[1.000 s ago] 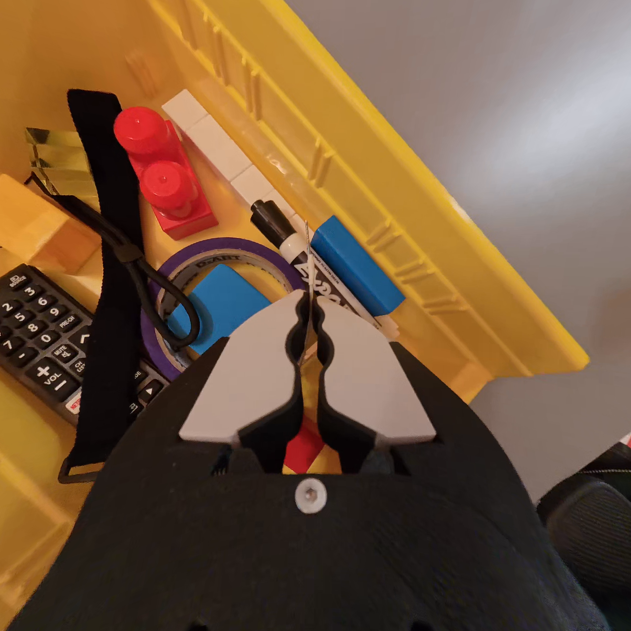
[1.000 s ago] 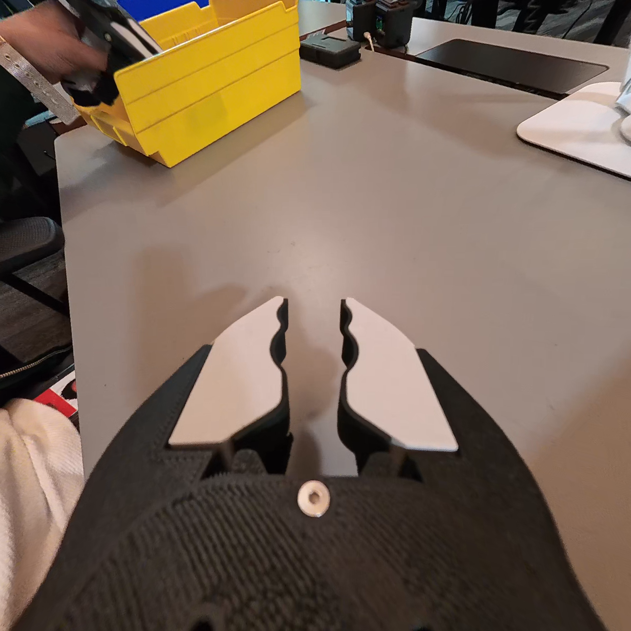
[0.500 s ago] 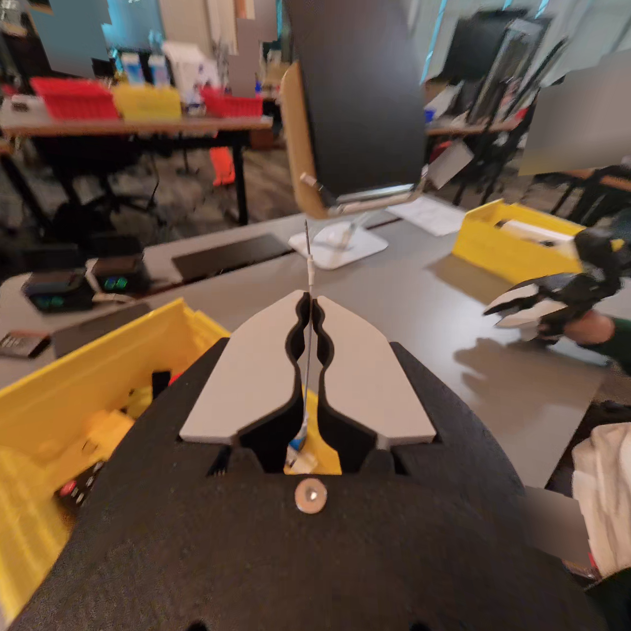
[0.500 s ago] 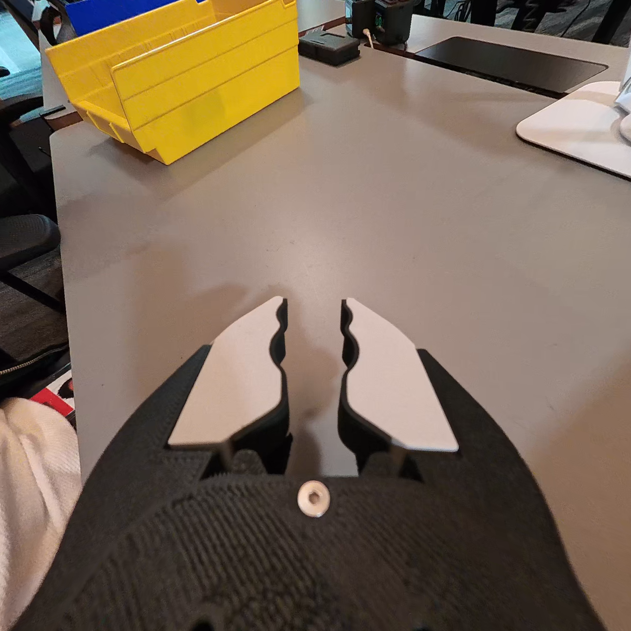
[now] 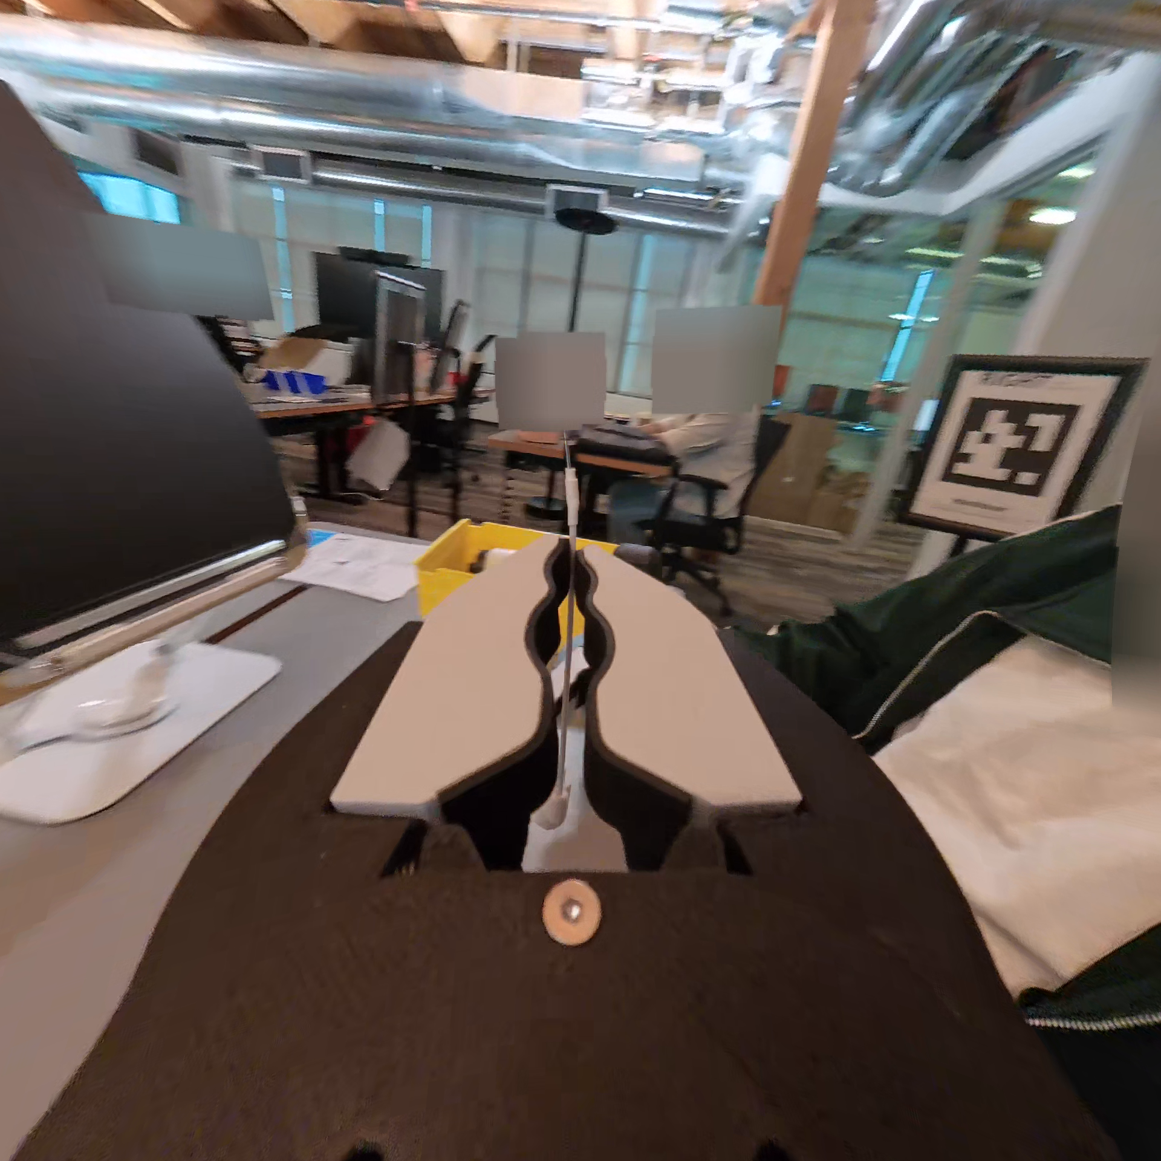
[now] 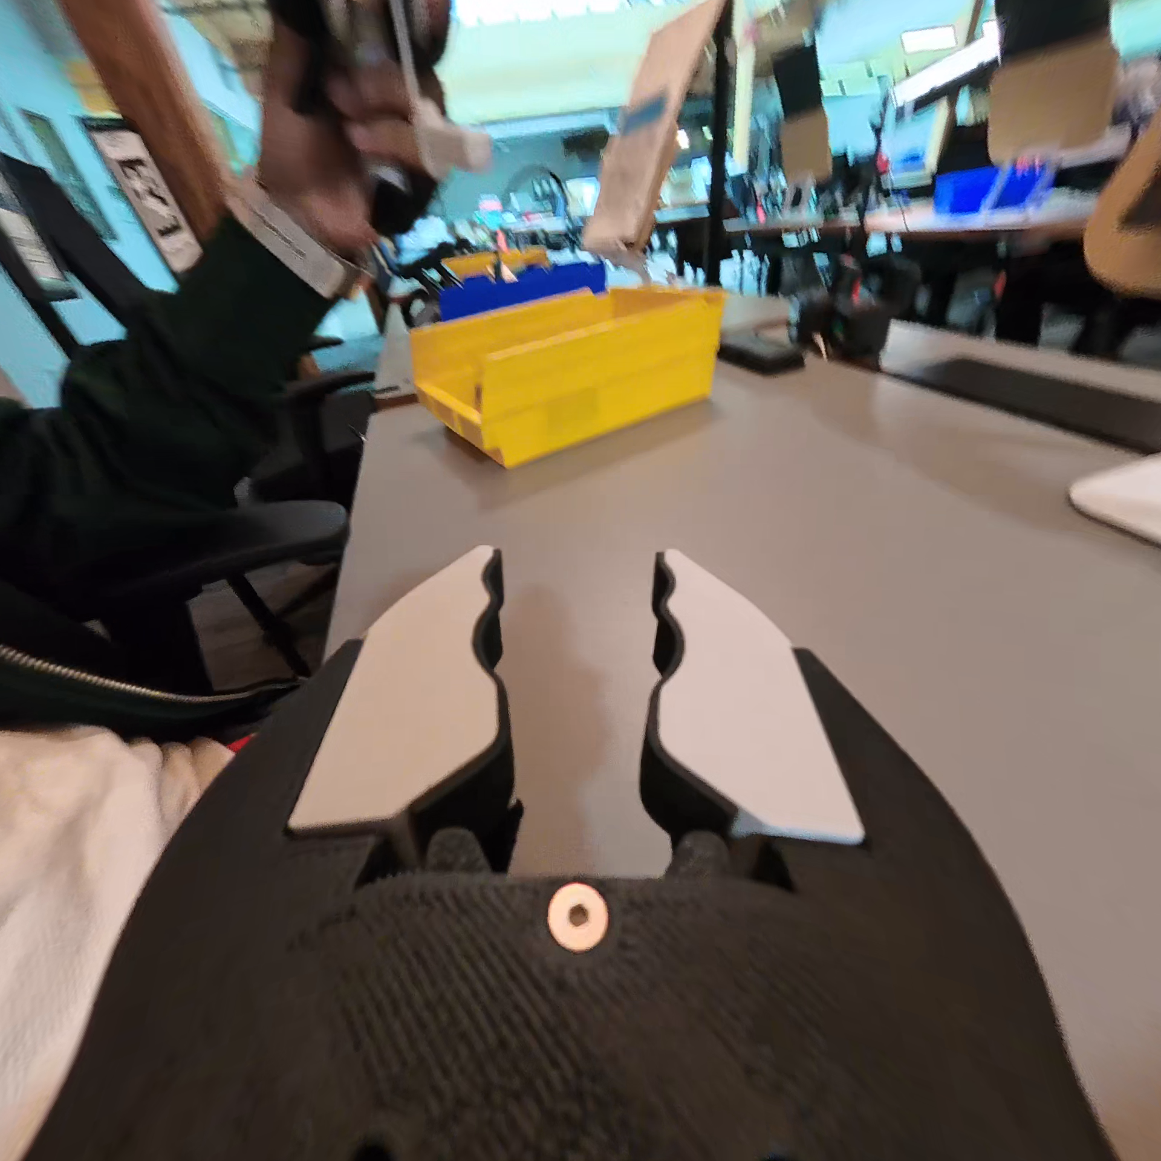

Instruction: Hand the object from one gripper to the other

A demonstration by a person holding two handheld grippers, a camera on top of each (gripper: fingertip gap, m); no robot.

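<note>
White-tipped and wire-thin, the object (image 5: 570, 628) is seen pinched in the closed left gripper (image 5: 572, 553) held aloft, while the right gripper (image 6: 578, 559) is held parted and empty, the handover judged still undone.

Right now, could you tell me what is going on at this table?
A person is working two handheld grippers. The left gripper is shut on a thin metal rod with white ends, held up in the air. The right gripper is open and empty above the grey table, near a yellow bin. The handover has not happened yet.
</note>
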